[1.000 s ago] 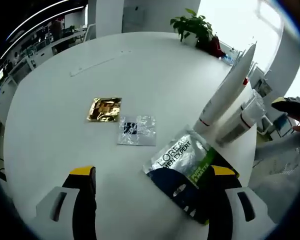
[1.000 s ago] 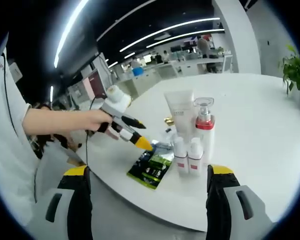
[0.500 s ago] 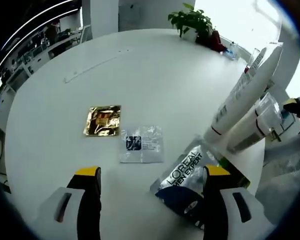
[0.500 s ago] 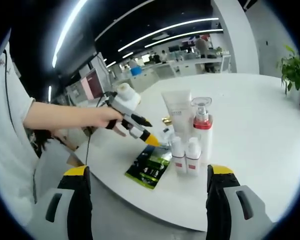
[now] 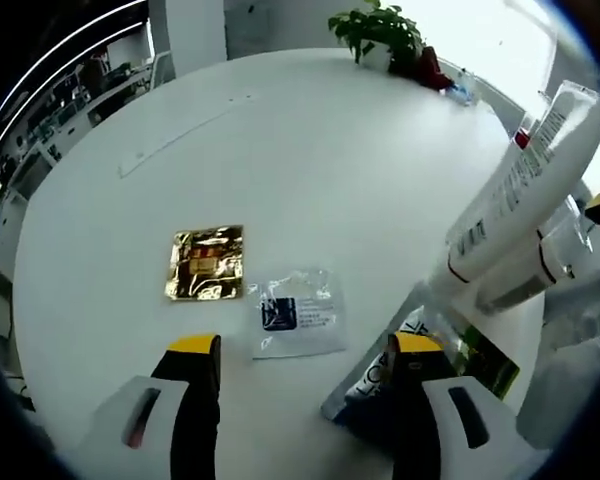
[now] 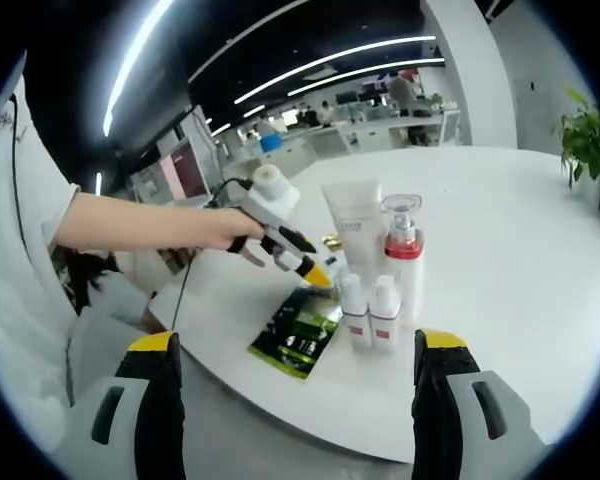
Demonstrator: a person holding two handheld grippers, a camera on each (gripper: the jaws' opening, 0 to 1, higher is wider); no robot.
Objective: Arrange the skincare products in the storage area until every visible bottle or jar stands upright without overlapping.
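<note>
A white tube [image 6: 355,225], a pump bottle with a red collar [image 6: 404,250] and two small white bottles [image 6: 368,310] stand upright together on the round white table [image 6: 500,330]. A green and black sachet [image 6: 300,335] lies flat in front of them. My left gripper [image 6: 315,272], held by a hand, hovers open just above that sachet beside the tube. In the left gripper view, a clear sachet [image 5: 298,323] lies between my left gripper's [image 5: 305,345] open jaws, with a gold sachet [image 5: 206,262] to the left and the tube [image 5: 520,190] to the right. My right gripper [image 6: 298,345] is open, back from the table edge.
A potted plant [image 5: 380,25] stands at the table's far edge. The person's arm [image 6: 130,225] reaches in from the left over the near table rim. Office desks and screens line the background. Wide bare tabletop [image 5: 330,150] stretches beyond the sachets.
My left gripper has moved forward over the table toward the clear sachet and the tube; the L'Oreal sachet has slid under its right jaw. The right gripper has stayed still.
</note>
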